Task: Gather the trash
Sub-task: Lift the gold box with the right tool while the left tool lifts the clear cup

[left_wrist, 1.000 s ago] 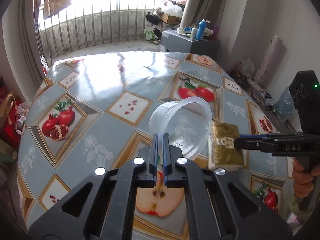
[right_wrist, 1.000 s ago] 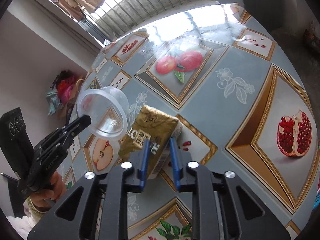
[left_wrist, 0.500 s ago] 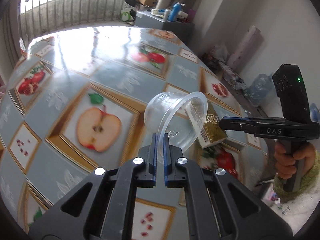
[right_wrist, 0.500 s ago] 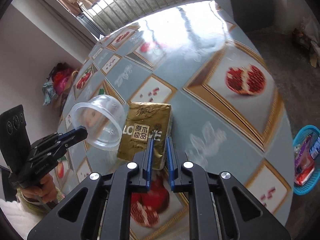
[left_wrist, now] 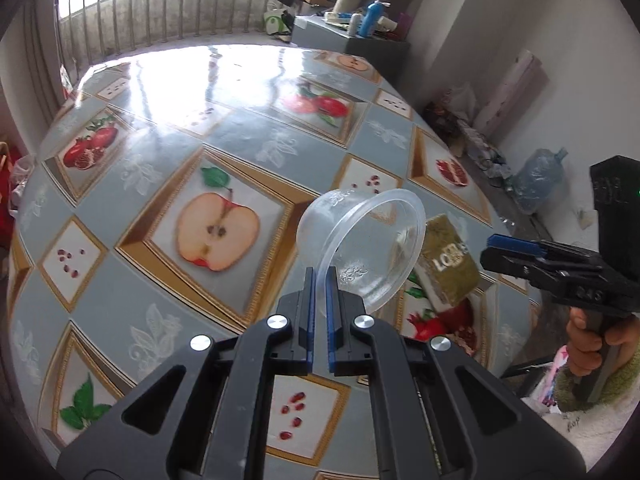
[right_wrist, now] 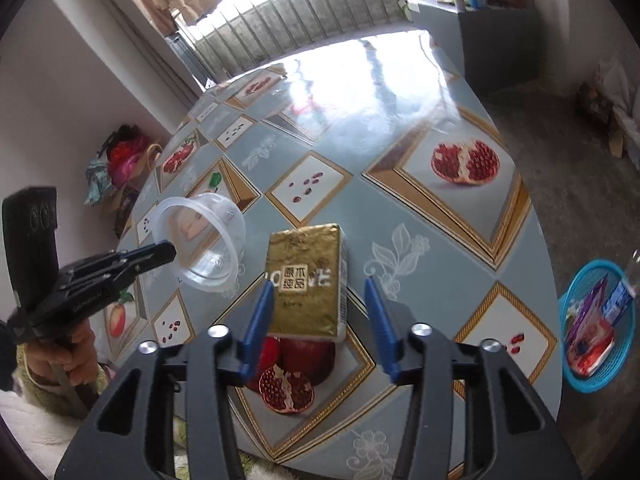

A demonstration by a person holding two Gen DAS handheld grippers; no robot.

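My left gripper [left_wrist: 320, 276] is shut on the rim of a clear plastic cup [left_wrist: 368, 248] and holds it above the table. The cup also shows in the right wrist view [right_wrist: 204, 244], pinched by the left gripper [right_wrist: 170, 250]. A gold tissue pack [right_wrist: 306, 280] lies on the fruit-print tablecloth near the table's front edge. My right gripper [right_wrist: 318, 298] is open, its fingers apart on either side of the pack, not gripping it. In the left wrist view the pack [left_wrist: 450, 264] sits just right of the cup, with the right gripper [left_wrist: 500, 250] beside it.
The round table [right_wrist: 440, 240] carries a glossy fruit-print cloth. A blue basket [right_wrist: 596, 336] holding wrappers stands on the floor to the right of the table. A grey cabinet [left_wrist: 348, 42] with bottles stands beyond the table. A water jug [left_wrist: 534, 182] sits by the wall.
My right gripper has opened and let go of the gold tissue pack, which now lies on the table. The left gripper still holds the cup.
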